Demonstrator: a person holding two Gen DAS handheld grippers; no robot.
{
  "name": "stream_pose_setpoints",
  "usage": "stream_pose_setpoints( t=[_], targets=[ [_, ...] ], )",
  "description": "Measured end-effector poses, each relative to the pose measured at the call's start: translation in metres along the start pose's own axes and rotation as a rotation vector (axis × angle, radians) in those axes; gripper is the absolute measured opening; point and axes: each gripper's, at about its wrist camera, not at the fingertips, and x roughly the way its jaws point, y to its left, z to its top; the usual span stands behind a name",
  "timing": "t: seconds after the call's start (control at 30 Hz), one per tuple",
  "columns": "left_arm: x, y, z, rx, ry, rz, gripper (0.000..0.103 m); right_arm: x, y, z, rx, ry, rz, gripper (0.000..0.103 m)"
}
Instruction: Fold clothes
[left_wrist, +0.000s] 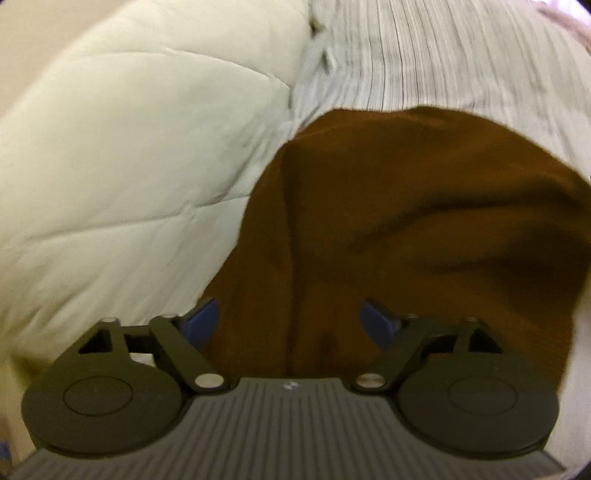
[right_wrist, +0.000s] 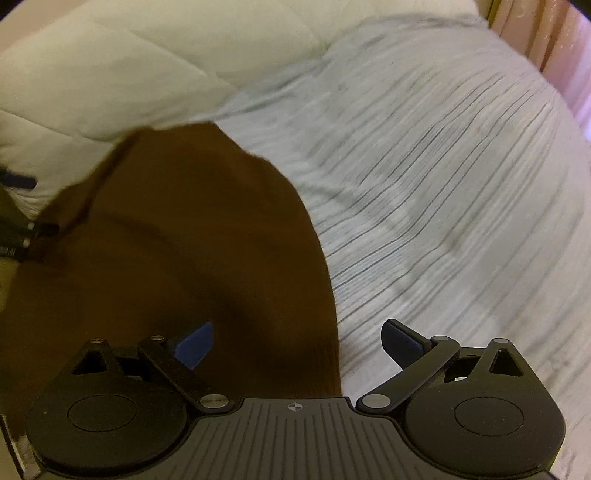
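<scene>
Garment (left_wrist: 406, 221) edge between both open claws, left (left_wrist: 291, 325) and right (right_wrist: 297, 345): pinch near corners, lift evenly off bedspread (right_wrist: 443, 184).

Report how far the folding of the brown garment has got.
Done: little that shows. The brown garment lies rumpled on the striped bedsheet, beside the white quilt, with no neat fold visible. In hand: the left hand-held gripper is over the cloth and the right hand-held gripper straddles its edge; both are open, gripping nothing. Left: grasp, fold, flatten.
</scene>
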Motion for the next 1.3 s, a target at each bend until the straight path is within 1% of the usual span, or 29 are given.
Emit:
stream_pose_setpoints(
  t=[0.07,0.1,0.13,0.17,0.2,0.23,0.27,0.3,0.33,0.37,0.4,0.43,0.53,0.63,0.73,0.8,0.87,0.97,1.07,1.13,1.23,1.3],
  targets=[
    [0.025,0.004,0.010,0.033,0.006,-0.009,0.075,0.022,-0.005,0.003,0.014,0.026,-0.006,0.100],
    [0.036,0.006,0.014,0.051,0.011,-0.012,0.072,0.030,-0.009,0.003,0.027,0.041,-0.005,0.098],
    [0.047,0.007,0.017,0.075,0.016,-0.017,0.070,0.038,-0.012,0.002,0.040,0.057,-0.004,0.083],
    [0.057,0.008,0.019,0.099,0.022,-0.022,0.066,0.047,-0.015,0.002,0.055,0.080,0.007,0.072],
    [0.065,0.009,0.021,0.128,0.027,-0.031,0.061,0.051,-0.017,0.001,0.072,0.092,0.023,0.068],
    [0.070,0.010,0.021,0.159,0.031,-0.045,0.057,0.054,-0.018,0.000,0.090,0.104,0.038,0.061],
    [0.075,0.011,0.021,0.191,0.035,-0.060,0.053,0.058,-0.020,-0.001,0.105,0.114,0.053,0.048],
    [0.076,0.011,0.021,0.214,0.037,-0.067,0.048,0.057,-0.019,-0.001,0.106,0.114,0.060,0.042],
    [0.078,0.012,0.020,0.236,0.039,-0.073,0.043,0.056,-0.018,-0.001,0.109,0.114,0.068,0.024],
    [0.078,0.013,0.019,0.252,0.045,-0.079,0.029,0.052,-0.017,-0.001,0.117,0.111,0.080,0.010],
    [0.078,0.014,0.019,0.261,0.050,-0.080,0.011,0.046,-0.016,0.000,0.125,0.099,0.079,0.010],
    [0.075,0.015,0.019,0.266,0.048,-0.080,0.005,0.037,-0.015,0.001,0.129,0.077,0.077,0.009],
    [0.057,0.023,0.022,0.286,0.008,-0.087,0.003,-0.003,-0.011,0.003,0.134,-0.020,0.068,0.008],
    [0.027,0.034,0.031,0.281,-0.044,-0.089,0.002,-0.053,-0.013,0.005,0.141,-0.122,0.052,0.007],
    [-0.008,0.038,0.043,0.291,-0.117,-0.088,0.002,-0.103,-0.016,-0.006,0.133,-0.209,0.009,0.007],
    [-0.036,0.034,0.054,0.294,-0.179,-0.100,0.002,-0.140,-0.025,-0.026,0.169,-0.261,-0.044,0.007],
    [-0.066,0.024,0.067,0.295,-0.242,-0.122,0.002,-0.172,-0.038,-0.052,0.238,-0.301,-0.085,0.007],
    [-0.112,-0.008,0.089,0.331,-0.334,-0.164,0.002,-0.224,-0.060,-0.106,0.339,-0.342,-0.166,0.007],
    [-0.160,-0.067,0.111,0.394,-0.421,-0.232,0.002,-0.283,-0.087,-0.172,0.439,-0.375,-0.270,0.007],
    [-0.190,-0.117,0.124,0.455,-0.477,-0.281,0.002,-0.324,-0.101,-0.226,0.503,-0.395,-0.357,0.007],
    [-0.238,-0.214,0.134,0.560,-0.559,-0.385,0.002,-0.394,-0.122,-0.315,0.583,-0.413,-0.507,0.007],
    [-0.274,-0.292,0.131,0.619,-0.604,-0.465,0.002,-0.444,-0.133,-0.376,0.621,-0.416,-0.623,0.007]
  ],
)
